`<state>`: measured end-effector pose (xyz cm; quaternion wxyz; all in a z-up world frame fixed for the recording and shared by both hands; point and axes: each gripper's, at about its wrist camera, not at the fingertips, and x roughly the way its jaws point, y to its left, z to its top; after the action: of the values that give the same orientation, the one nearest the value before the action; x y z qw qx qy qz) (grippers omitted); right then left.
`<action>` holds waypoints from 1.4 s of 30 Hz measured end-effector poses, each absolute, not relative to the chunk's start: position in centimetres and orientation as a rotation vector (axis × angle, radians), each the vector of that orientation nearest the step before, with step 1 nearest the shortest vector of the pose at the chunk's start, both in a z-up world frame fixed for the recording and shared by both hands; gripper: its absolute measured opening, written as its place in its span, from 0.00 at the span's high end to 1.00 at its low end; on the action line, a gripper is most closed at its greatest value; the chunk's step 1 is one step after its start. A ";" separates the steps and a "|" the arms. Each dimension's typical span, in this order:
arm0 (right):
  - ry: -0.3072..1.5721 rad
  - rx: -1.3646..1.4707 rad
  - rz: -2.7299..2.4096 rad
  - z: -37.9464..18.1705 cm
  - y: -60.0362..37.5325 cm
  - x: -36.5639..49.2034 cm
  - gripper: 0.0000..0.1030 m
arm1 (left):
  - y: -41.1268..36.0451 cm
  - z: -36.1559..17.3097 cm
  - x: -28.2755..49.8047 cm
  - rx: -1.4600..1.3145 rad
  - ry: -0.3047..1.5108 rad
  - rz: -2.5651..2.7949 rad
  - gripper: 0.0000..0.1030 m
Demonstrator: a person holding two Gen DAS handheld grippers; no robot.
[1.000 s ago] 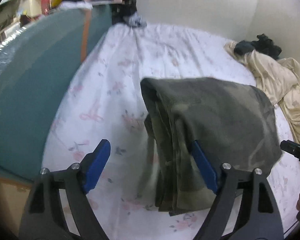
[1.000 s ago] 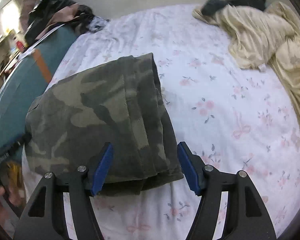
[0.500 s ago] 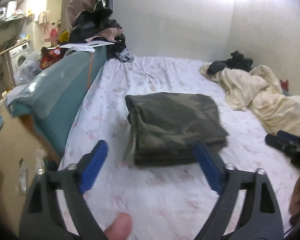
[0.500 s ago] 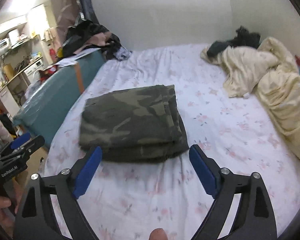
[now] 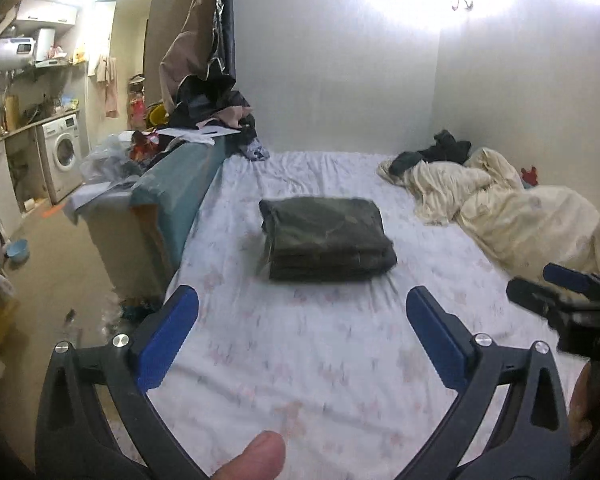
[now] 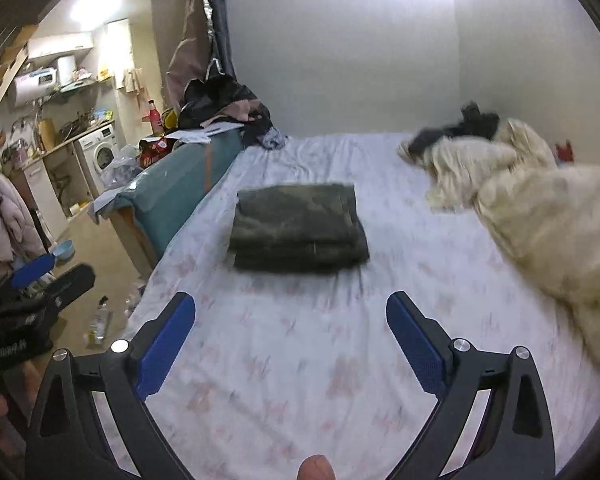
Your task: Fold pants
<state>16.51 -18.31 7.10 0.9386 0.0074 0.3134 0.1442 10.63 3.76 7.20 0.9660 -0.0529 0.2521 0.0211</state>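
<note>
The camouflage pants (image 5: 328, 236) lie folded into a compact rectangle on the floral bed sheet (image 5: 300, 360), in the right wrist view (image 6: 300, 228) as well. My left gripper (image 5: 302, 300) hovers well short of them, its blue-padded jaws still opening, with only bare sheet between them. My right gripper (image 6: 291, 302) is likewise back from the pants, jaws opening and holding nothing. Each gripper shows at the edge of the other's view: the right one (image 5: 560, 292) at the right, the left one (image 6: 48, 280) at the left. A thumb tip (image 5: 252, 456) shows at the bottom.
A crumpled cream blanket (image 5: 520, 220) with dark clothes (image 5: 440, 152) fills the bed's right side. A teal padded board (image 5: 180, 184) runs along the left edge, topped by a clothes pile (image 5: 208, 104). Beyond it are floor clutter and a washing machine (image 5: 62, 152).
Both grippers let go of the folded pants, opened wide and pulled back and up. The pants now lie alone farther off on the sheet.
</note>
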 end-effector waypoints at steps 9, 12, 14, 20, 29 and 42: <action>0.668 0.031 0.241 3.0 -19.6 6.8 0.00 | 4.9 2.1 0.9 -0.170 0.604 0.058 0.01; 0.644 0.029 0.226 2.0 -19.7 4.4 0.00 | 4.6 0.4 -0.5 -0.152 0.615 0.043 0.01; 0.621 0.026 0.205 1.1 -20.0 3.4 0.00 | 4.1 -0.1 -0.7 -0.124 0.599 0.044 0.01; 0.600 0.059 0.179 -1.6 -20.7 2.4 0.00 | 3.3 -0.7 0.2 -0.105 0.581 0.041 0.01; 0.633 0.067 0.183 -2.8 -20.4 3.4 0.00 | 2.2 -1.5 0.4 -0.060 0.612 0.017 0.01; 0.692 0.110 0.199 -4.0 -20.6 4.5 0.00 | 2.7 -2.3 1.6 -0.083 0.662 0.021 0.01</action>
<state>4.50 -20.65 -4.04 0.9344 0.0538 0.3385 0.0973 1.64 2.69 -2.26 0.9448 -0.0409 0.3250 0.0101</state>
